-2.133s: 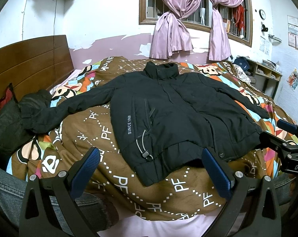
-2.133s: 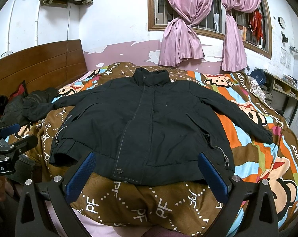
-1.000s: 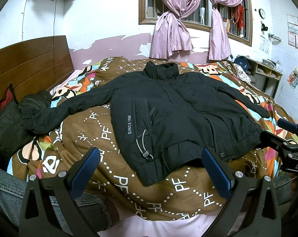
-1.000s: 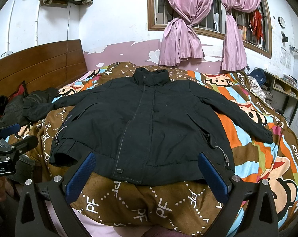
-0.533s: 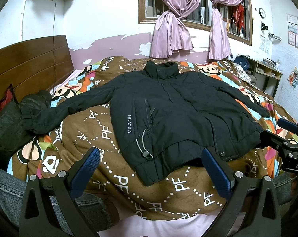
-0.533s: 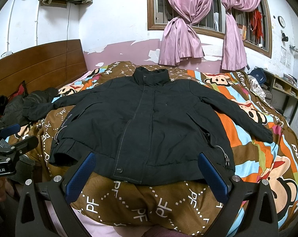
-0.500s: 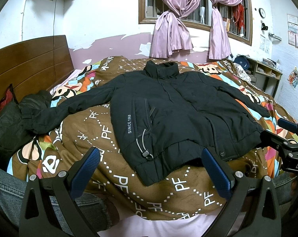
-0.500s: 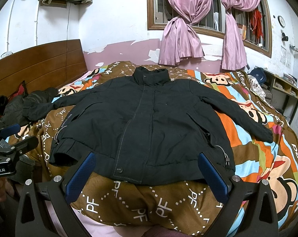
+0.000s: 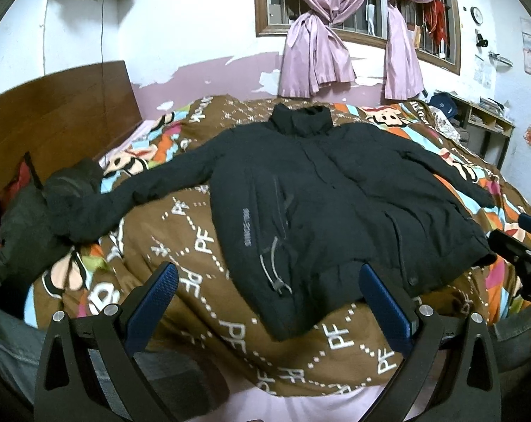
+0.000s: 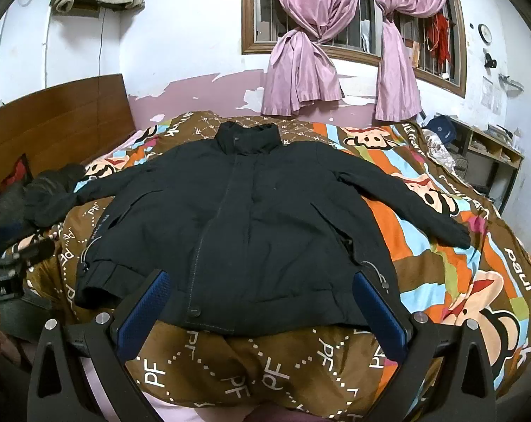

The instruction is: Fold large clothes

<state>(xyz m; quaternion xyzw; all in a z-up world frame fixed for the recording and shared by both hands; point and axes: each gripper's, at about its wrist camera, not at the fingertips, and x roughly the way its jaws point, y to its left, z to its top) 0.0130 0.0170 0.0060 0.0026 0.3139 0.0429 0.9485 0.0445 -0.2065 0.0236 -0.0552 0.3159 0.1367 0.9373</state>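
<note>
A black jacket [image 9: 321,190] lies flat and face up on the bed, collar away from me, both sleeves spread out; it also shows in the right wrist view [image 10: 251,218]. My left gripper [image 9: 265,290] is open and empty, just short of the hem's left part. My right gripper [image 10: 261,297] is open and empty, close over the hem's middle. Each gripper shows at the edge of the other's view.
The bed carries a brown and multicoloured cartoon blanket [image 10: 441,246]. Dark clothes [image 9: 26,218] are piled at the left by the wooden headboard [image 9: 54,116]. A shelf [image 10: 490,154] stands at the right wall. Pink curtains [image 10: 300,70] hang at the window.
Both grippers have moved a little forward toward the jacket's hem; the right one has also shifted slightly. The jacket has not moved.
</note>
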